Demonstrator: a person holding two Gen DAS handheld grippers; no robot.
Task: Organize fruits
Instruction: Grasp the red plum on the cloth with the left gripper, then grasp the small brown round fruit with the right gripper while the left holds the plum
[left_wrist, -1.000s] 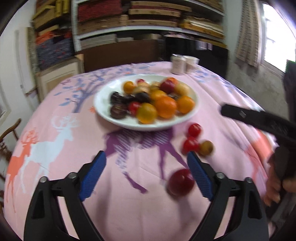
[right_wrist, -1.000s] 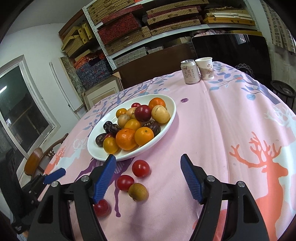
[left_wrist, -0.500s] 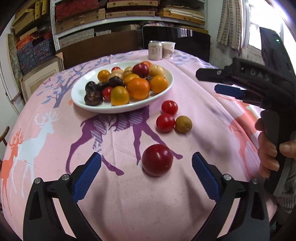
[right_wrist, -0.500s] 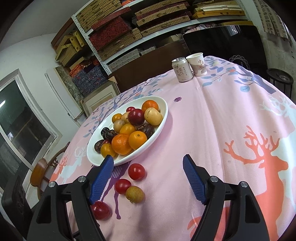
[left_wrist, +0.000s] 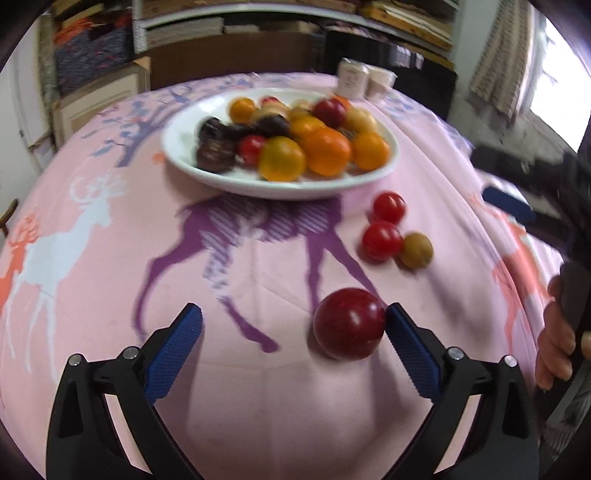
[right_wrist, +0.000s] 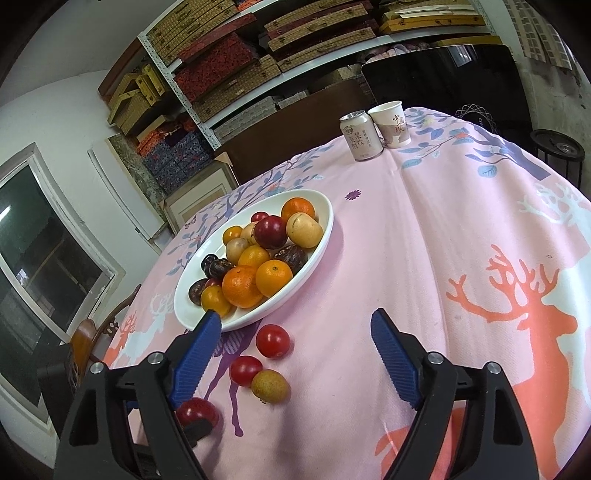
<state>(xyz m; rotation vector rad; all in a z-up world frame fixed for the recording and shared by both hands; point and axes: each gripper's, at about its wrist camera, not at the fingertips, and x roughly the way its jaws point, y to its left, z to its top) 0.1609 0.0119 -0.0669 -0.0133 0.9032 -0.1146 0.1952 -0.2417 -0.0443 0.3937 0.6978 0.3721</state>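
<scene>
A white plate (left_wrist: 184, 155) (right_wrist: 314, 258) full of oranges, plums and other fruit sits on the pink deer tablecloth. A dark red plum (left_wrist: 349, 323) (right_wrist: 195, 411) lies between the open fingers of my left gripper (left_wrist: 293, 319), touching the right pad (left_wrist: 410, 343). Two red cherry tomatoes (left_wrist: 388, 207) (left_wrist: 381, 240) and a brown longan (left_wrist: 416, 249) lie loose beyond it; they also show in the right wrist view as tomatoes (right_wrist: 272, 340) (right_wrist: 245, 370) and longan (right_wrist: 270, 386). My right gripper (right_wrist: 295, 332) is open and empty above the cloth near the plate.
A drink can (right_wrist: 360, 136) and a paper cup (right_wrist: 392, 123) stand at the table's far side. Shelves with boxes stand behind. A wooden chair (right_wrist: 92, 332) is at the left of the table. The right gripper shows at the right edge of the left wrist view (left_wrist: 517, 206).
My left gripper has moved forward and left, so the red plum now sits against its right pad. The right gripper has shifted slightly closer to the loose fruit.
</scene>
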